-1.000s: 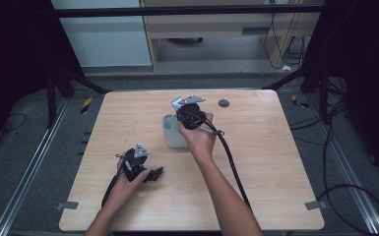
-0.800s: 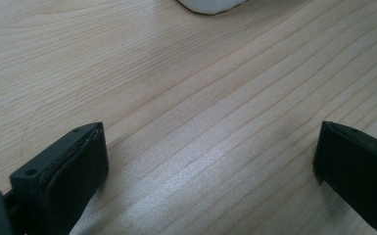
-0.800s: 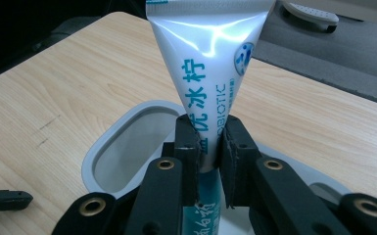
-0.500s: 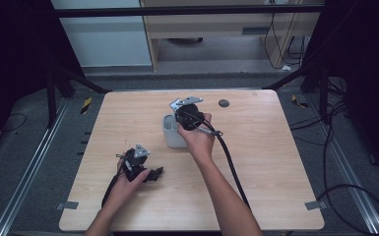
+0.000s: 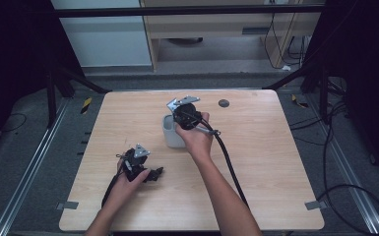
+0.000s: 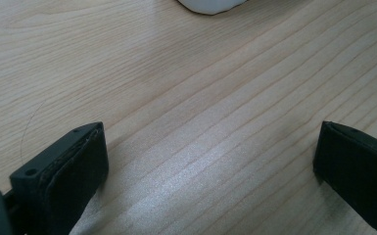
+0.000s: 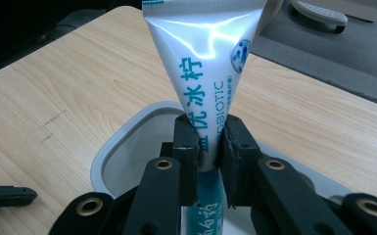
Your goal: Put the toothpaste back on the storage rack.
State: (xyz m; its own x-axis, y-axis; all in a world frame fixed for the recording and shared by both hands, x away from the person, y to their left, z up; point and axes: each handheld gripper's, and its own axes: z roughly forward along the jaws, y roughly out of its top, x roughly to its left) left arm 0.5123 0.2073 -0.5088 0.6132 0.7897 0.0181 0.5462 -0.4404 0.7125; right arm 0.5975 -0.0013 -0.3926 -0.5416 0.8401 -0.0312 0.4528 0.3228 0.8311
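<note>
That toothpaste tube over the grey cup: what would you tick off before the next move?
1. Right tongs shut on the toothpaste tube: ok, both pads press its lower part.
2. Tube above the grey cup opening: ok, its lower end points into it.
3. Cup upright on the table: ok.
4. Cup free inside: cannot tell, the tongs hide the bottom.
5. Left tongs out of the way: ok, open over bare wood, apart from the cup.
</note>
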